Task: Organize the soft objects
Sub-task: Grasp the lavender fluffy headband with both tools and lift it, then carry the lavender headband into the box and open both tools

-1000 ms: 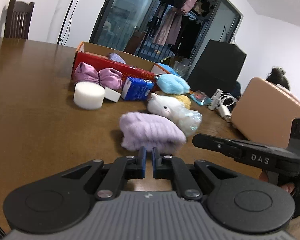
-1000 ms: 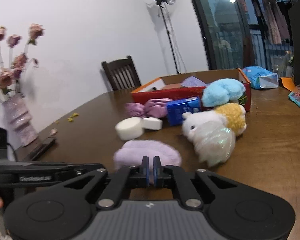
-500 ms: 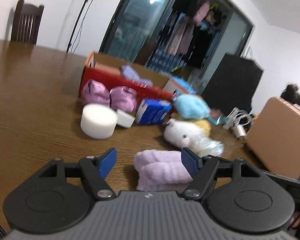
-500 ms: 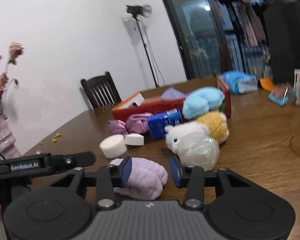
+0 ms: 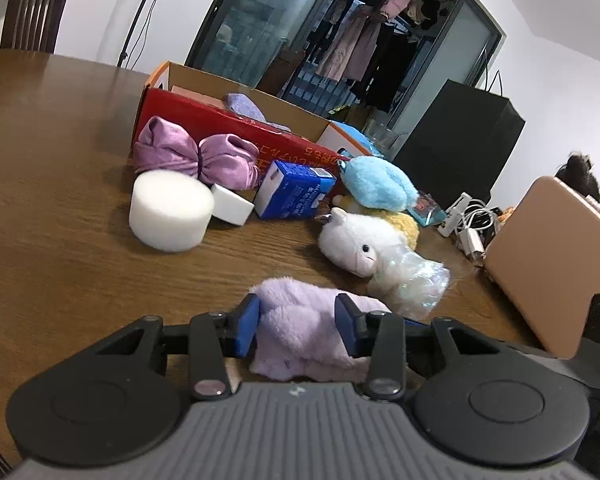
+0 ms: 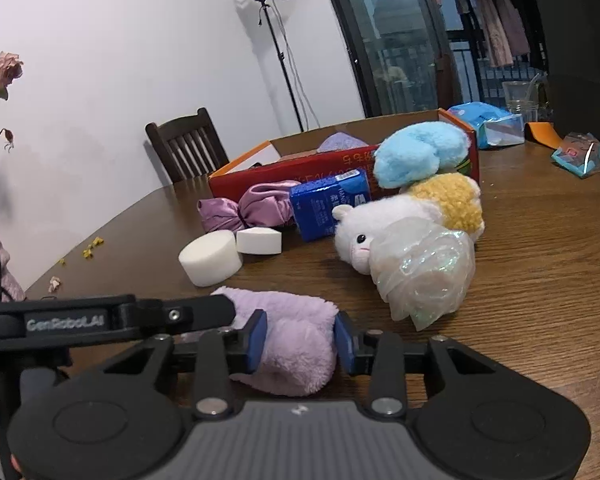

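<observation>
Since the frame a second ago, when both pairs of tongs were pinched shut in front of the lilac fluffy towel [image 5: 304, 328], both have opened and moved forward so that their blue pads now sit on either side of it. The left gripper [image 5: 298, 330] has its pads pressed against the folded towel's flanks. The right gripper [image 6: 300, 338] straddles the other end, its left pad touching the pile; whether its right pad truly bites is hard to judge from this angle. The towel lies on the brown wooden table [image 5: 52, 208], at its near edge.

Beyond it, a white plush animal [image 5: 358, 246] lies on its side, its body touching a crinkly clear plastic bag [image 6: 424, 268]. Behind the plush sit a yellow fuzzy ball [image 6: 452, 200] and a blue fluffy toy [image 5: 380, 184]. Further left are a white foam cylinder [image 5: 170, 216], a small white sponge wedge [image 5: 232, 208] just beside it, a blue tissue pack [image 5: 292, 194] and a purple satin scrunchie [image 5: 196, 154]. The scrunchie rests against a red cardboard box [image 5: 236, 122], which is open on top with a lilac cloth inside.
</observation>
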{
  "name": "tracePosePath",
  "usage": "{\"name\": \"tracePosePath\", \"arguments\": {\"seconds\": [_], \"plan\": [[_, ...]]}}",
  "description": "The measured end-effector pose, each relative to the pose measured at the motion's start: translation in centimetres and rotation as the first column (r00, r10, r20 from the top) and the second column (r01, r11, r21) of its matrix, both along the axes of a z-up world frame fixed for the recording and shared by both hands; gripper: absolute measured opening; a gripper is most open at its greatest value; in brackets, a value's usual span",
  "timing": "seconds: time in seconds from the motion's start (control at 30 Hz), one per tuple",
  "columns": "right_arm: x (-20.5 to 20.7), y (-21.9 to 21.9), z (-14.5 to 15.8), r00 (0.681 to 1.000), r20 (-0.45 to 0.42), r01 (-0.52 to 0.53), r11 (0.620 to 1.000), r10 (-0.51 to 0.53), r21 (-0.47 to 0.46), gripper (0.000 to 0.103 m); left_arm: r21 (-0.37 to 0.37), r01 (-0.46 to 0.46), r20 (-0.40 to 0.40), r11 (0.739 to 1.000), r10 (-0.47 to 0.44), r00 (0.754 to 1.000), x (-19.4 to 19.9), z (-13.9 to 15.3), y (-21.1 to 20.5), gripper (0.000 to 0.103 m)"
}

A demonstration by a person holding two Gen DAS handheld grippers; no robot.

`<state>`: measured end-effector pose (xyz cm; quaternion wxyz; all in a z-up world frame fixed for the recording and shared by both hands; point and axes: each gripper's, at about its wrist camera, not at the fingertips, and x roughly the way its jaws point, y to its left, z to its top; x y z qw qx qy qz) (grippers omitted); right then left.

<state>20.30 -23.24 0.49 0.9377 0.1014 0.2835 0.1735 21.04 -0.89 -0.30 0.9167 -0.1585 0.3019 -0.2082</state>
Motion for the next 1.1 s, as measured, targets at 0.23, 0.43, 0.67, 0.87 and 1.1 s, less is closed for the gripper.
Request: {"name": "tracePosePath", "arguments": {"seconds": [0.23,0.43,0.67,0.87,1.1], "plan": [[0.2,-0.6,0.1,0.999,-0.005,-0.042,0.999,0.042,0.013,0.027,0.029,0.042,0.028,0.999,-0.043,0.999,-0.1,0.1,-0.3,0.021],[0.3,-1.1,3.8,0.993,0.082,-0.082,0.997,0.082,0.002,0.022,0.006,0.041,0.109,0.999,-0.041,0.993,0.5,4.3,-0.8,0.019],[10.5,-5.5,11.9,0.978,0.184,-0.088,0.995,0.096,-0.051,0.022,-0.07,0.127,0.098,0.989,-0.12,0.988,14.1,11.7,-3.8,0.019],[24.5,-6.8,13.5,0.992,0.123,-0.011,0.972,0.04,-0.234,0.022,-0.075,0.131,-0.036,0.989,-0.134,0.99,29.4,11.4,-8.0,0.019],[38.1,-5.0,8.6,0.999,-0.03,-0.054,0.904,0.046,-0.425,0.022,0.047,0.058,-0.179,0.997,-0.048,0.983,40.6,5.4,-10.5,0.019]]}}
